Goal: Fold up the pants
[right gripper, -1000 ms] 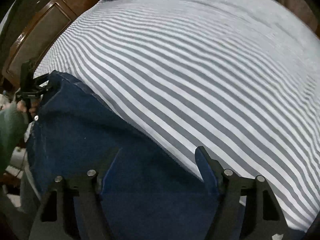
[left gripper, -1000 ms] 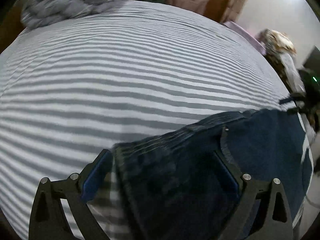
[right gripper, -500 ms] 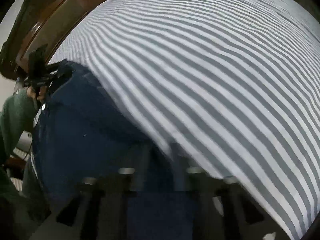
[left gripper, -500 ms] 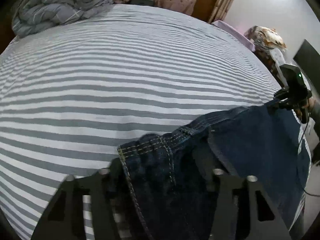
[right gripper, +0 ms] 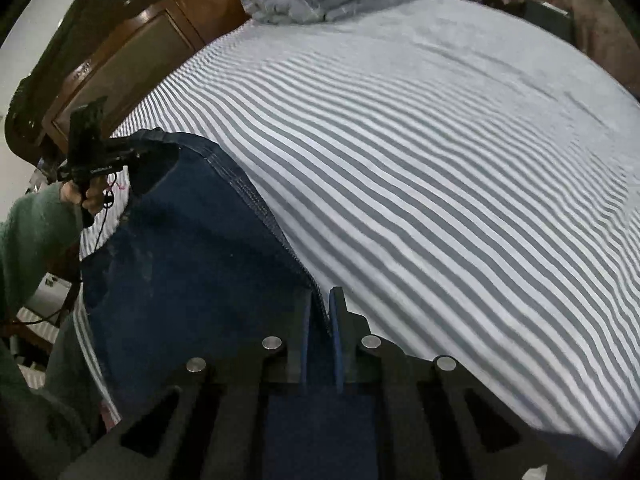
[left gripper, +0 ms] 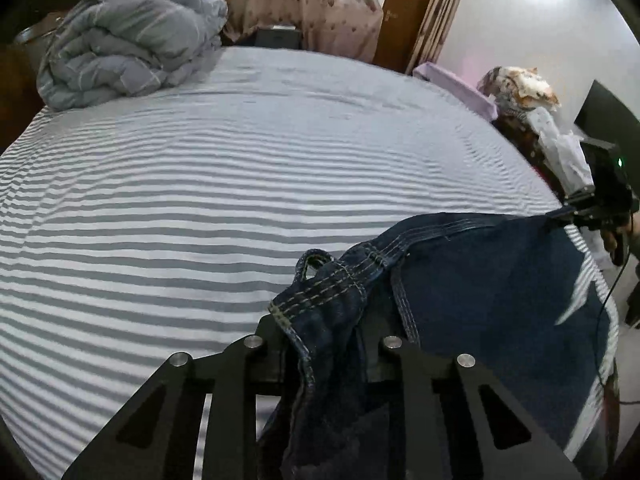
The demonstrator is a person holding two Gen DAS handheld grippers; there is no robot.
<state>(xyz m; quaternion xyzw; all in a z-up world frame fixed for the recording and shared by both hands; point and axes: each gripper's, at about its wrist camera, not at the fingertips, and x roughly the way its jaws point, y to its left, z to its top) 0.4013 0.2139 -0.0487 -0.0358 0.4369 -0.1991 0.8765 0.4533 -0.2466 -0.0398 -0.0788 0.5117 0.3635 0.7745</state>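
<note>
Both tongs were wide open over the jeans (left gripper: 492,300) a second ago. Left tongs (left gripper: 328,344) have just been closing and now pinch the bunched waistband (left gripper: 340,276) between the fingers. Right tongs (right gripper: 320,320) have clamped down on the stitched edge of the denim, pads (right gripper: 335,320) tight on the cloth. Fabric between the two tongs was flat on the striped bed sheet (left gripper: 200,200); now it's lifted and stretched between them. Both views have pulled back, showing more sheet beyond the tongs.
</note>
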